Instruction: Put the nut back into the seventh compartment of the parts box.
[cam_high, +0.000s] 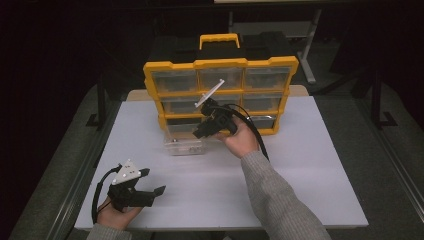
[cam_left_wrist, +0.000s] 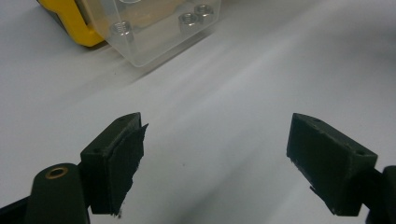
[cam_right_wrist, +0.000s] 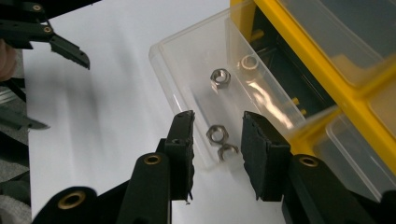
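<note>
A clear drawer (cam_right_wrist: 205, 84) holding hex nuts (cam_right_wrist: 217, 134) is pulled out of the yellow organizer (cam_high: 220, 95) near the table's (cam_high: 310, 170) far edge. The right gripper (cam_right_wrist: 217, 156) is held above it, jaws narrowly parted and empty. The left gripper (cam_left_wrist: 215, 158) is spread wide near the front left corner.

Workshop, yellow parts organizer (cam_high: 220, 95), steel nuts (cam_right_wrist: 218, 78)

Left tongs (cam_high: 150, 182) rest low with jaws spread wide; right tongs (cam_high: 201, 131), arm extended, gape partway.
</note>
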